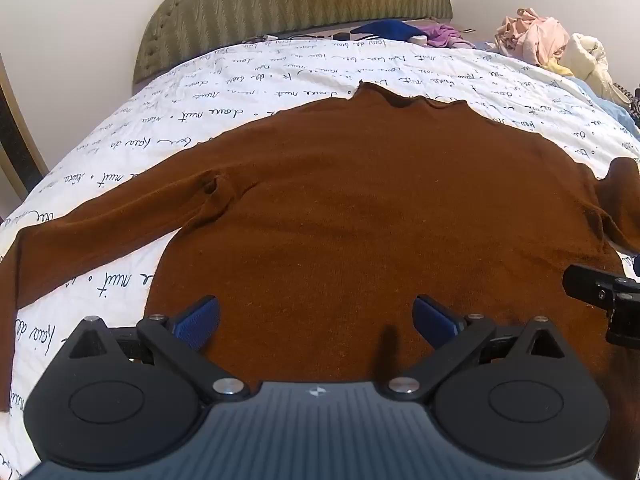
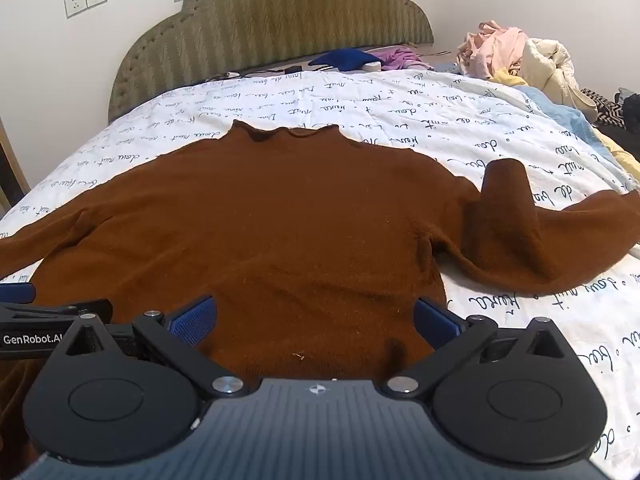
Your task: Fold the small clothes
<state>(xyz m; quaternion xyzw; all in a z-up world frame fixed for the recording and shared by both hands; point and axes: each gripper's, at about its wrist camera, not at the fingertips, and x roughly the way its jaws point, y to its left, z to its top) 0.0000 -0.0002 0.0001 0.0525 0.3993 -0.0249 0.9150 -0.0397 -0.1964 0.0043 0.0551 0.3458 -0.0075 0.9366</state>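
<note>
The rust-brown knitted long-sleeved sweater (image 1: pixel 360 200) lies spread flat on the bed's white quilt printed with black handwriting (image 1: pixel 248 80), collar toward the green padded headboard (image 1: pixel 296 4) and hem toward the camera, presumably laid out this way so that sleeves and sides can be folded inward; no fold looks made yet. Off the sweater's left shoulder, its left sleeve (image 1: pixel 80 232) runs out straight over the quilt and bends down at the cuff end. Over the sweater's lower left body hangs the left gripper (image 1: pixel 316 316), blue pads spread as wide as they go and nothing between them but the knit below. Beside it, over the sweater's lower right body, the right gripper (image 2: pixel 316 316) is likewise fully spread and empty, its right pad near the sweater's side seam. Both tilt downward toward the hem, a ready stance for taking the cloth. Off the sweater's right shoulder, the right sleeve (image 2: pixel 520 232) lies doubled back on itself with a raised hump. The left wrist view alone shows the left sleeve's full run; the right wrist view alone shows the bunched right sleeve whole, and more of the heap of pale pink and cream clothes (image 2: pixel 516 56) beyond the sweater's right side.
</note>
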